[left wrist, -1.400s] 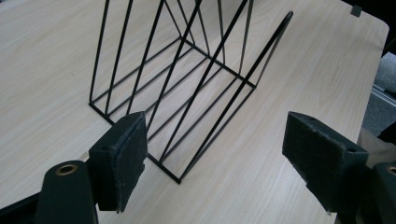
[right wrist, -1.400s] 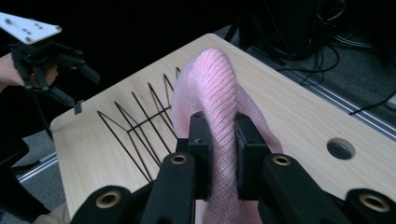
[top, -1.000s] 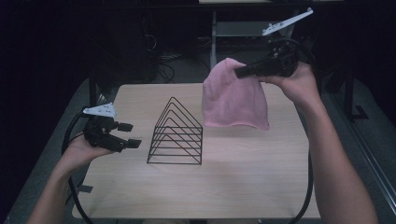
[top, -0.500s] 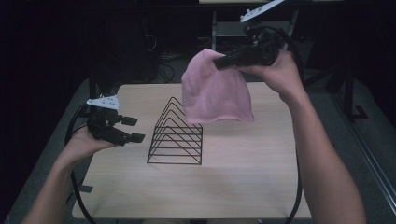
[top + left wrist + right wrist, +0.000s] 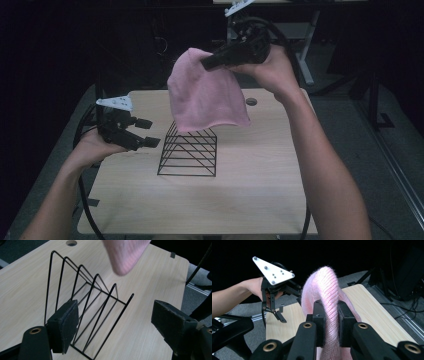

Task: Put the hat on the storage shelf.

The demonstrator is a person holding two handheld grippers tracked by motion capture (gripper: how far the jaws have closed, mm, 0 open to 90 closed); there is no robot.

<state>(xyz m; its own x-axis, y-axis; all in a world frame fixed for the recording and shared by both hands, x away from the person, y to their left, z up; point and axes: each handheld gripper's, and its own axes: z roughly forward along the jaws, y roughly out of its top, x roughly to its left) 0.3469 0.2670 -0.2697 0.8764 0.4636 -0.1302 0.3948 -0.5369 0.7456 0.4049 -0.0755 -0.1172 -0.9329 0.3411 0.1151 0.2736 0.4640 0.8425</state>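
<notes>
High view: right gripper (image 5: pixel 206 63) pinches the soft, floppy pink knitted hat (image 5: pixel 206 100) by its edge; left gripper (image 5: pixel 147 132) is spread wide

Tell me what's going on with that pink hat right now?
Right tool shut on pink knitted beanie, held above black wire rack. Left tool open beside rack, holding nothing. Nothing in the way.

Pink knit beanie (image 5: pixel 207 97): hanging in air, pinched at its top. Black wire file rack (image 5: pixel 189 152): upright on the wooden table, directly beneath the beanie's hem.
</notes>
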